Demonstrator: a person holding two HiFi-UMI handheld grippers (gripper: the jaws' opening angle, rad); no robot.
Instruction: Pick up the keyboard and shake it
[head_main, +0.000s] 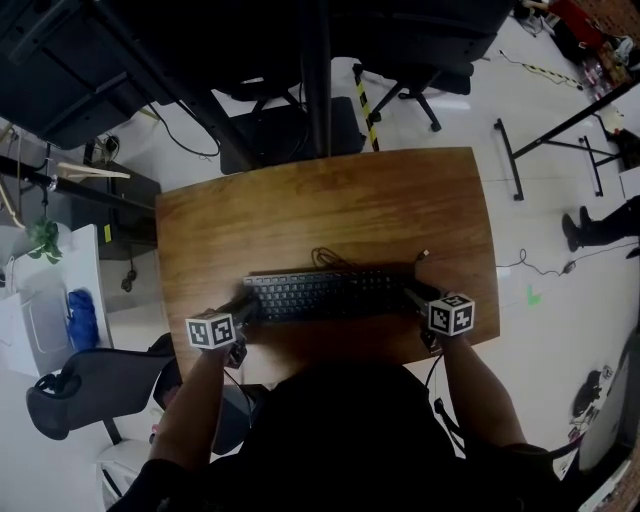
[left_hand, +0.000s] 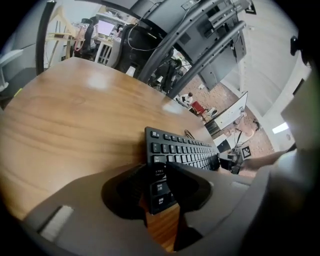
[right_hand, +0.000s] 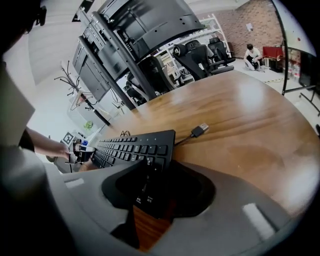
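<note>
A black keyboard lies along the near part of the wooden table, and I cannot tell whether it is raised off the wood. My left gripper is at its left end. In the left gripper view the jaws close over the end keys of the keyboard. My right gripper is at the right end. In the right gripper view the jaws grip that end of the keyboard. The keyboard's loose USB plug rests on the wood beside it.
The keyboard's cable is coiled just behind it. Black office chairs and dark monitor stands are beyond the table's far edge. A grey chair sits at my left. Someone sits on the floor far off.
</note>
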